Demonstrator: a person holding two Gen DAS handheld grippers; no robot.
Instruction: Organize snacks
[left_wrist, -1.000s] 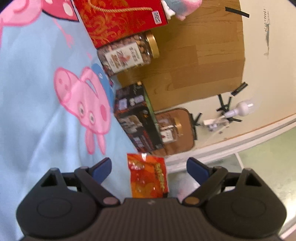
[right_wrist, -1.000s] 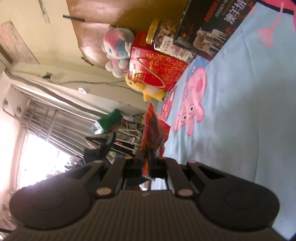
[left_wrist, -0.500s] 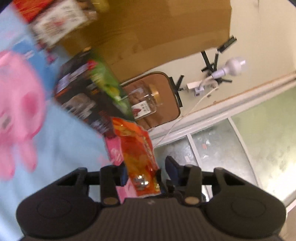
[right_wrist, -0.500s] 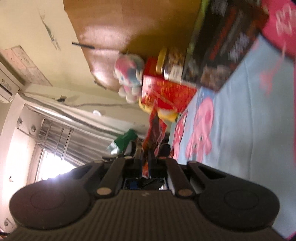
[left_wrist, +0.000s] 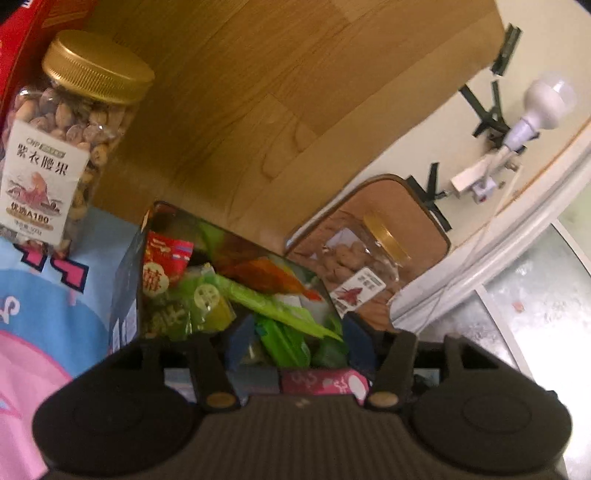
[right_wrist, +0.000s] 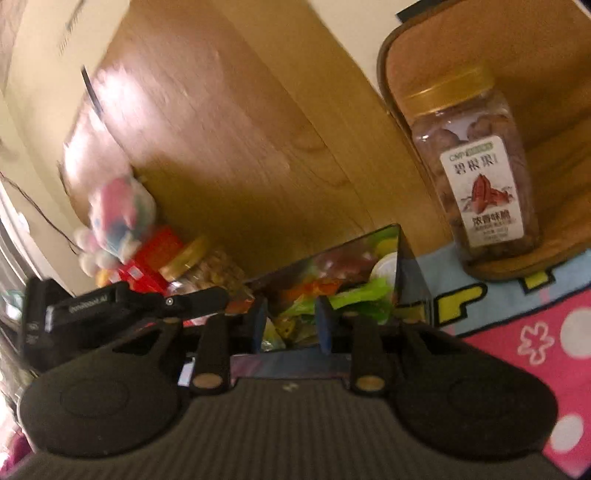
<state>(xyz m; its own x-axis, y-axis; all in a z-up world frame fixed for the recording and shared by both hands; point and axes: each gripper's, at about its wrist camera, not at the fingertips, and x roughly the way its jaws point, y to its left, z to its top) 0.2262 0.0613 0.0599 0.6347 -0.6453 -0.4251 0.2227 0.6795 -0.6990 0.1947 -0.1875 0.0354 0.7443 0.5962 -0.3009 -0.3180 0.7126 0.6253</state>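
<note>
A dark open box (left_wrist: 125, 295) stands on the blanket, filled with several snack packets in green, red and orange. My left gripper (left_wrist: 299, 343) hovers at its near rim, jaws opening, with nothing pressed between the pads. An orange packet (left_wrist: 266, 275) lies loose on the pile. In the right wrist view the same box (right_wrist: 410, 280) is just ahead. My right gripper (right_wrist: 291, 321) is over it with its jaws opening and only loose green packets (right_wrist: 354, 295) beyond them. The left tool's black finger (right_wrist: 199, 297) reaches in from the left.
A gold-lidded nut jar (left_wrist: 70, 147) and a red gift box (left_wrist: 22, 37) stand left of the box. A pecan jar (right_wrist: 480, 177) sits on a wooden tray to the right. A plush toy (right_wrist: 118, 218) leans on the wooden headboard (left_wrist: 277, 92). A cartoon blanket (right_wrist: 535, 332) covers the bed.
Both grippers carried their packets from over the blanket up to the box. Their jaws have parted and the orange and red packets are no longer held.
</note>
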